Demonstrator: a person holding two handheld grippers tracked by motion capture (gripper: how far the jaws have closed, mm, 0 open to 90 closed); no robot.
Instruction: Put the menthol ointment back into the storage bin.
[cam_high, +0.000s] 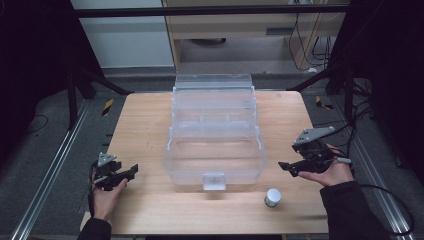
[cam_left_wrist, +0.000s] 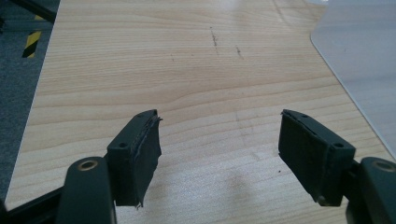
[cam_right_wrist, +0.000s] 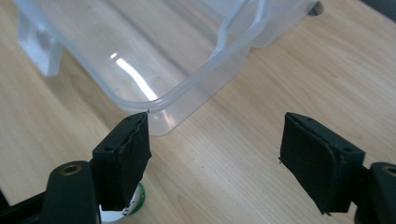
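Two claws, left claw (cam_high: 131, 170) at eight o'clock and right claw (cam_high: 284, 165) at four, sit released and empty. Nothing looks begun: small capped jar (cam_high: 272, 197) stands on the desk (cam_high: 145, 120) at five o'clock, outside the clear open bin (cam_high: 215, 150).

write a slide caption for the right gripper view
Open right tool facing the clear box corner, small jar beneath its jaw.

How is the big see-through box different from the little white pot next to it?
The clear plastic box is far bigger than the small white pot. You can see straight through the box; the pot is solid white with a green base. The box is squarish with its lid open; the pot is round and looks closed. Both stand on the wooden table, with neither gripper touching them.
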